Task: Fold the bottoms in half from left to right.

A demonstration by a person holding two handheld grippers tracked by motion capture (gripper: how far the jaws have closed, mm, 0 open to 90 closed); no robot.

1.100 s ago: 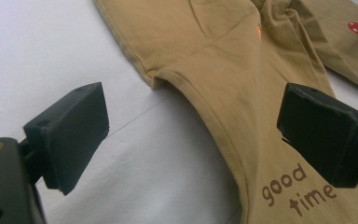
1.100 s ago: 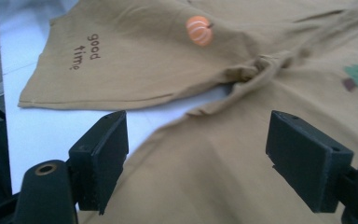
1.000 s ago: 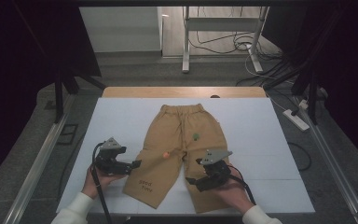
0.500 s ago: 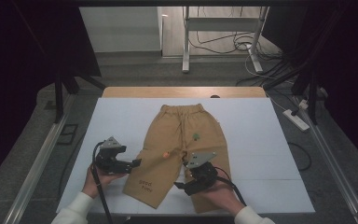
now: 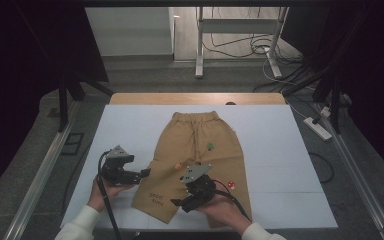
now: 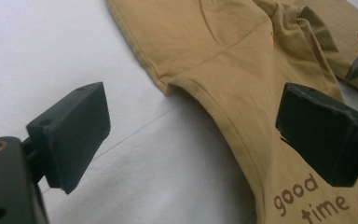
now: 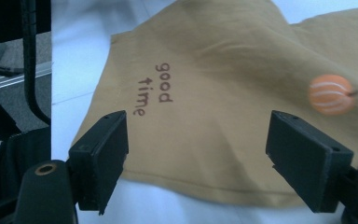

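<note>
Two words, "good time" (image 7: 150,88), are printed on the tan trousers (image 5: 200,150); left gripper (image 6: 193,123) and right gripper (image 7: 196,154) hover spread apart, pinching nothing.

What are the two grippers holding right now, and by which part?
Nothing. The left gripper and the right gripper both have their jaws wide open above the tan trousers, with no cloth between them.

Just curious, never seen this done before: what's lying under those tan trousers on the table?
The tan trousers lie flat on a white sheet that covers the table; a wooden edge shows at the far side. What lies directly beneath the cloth is covered.
</note>
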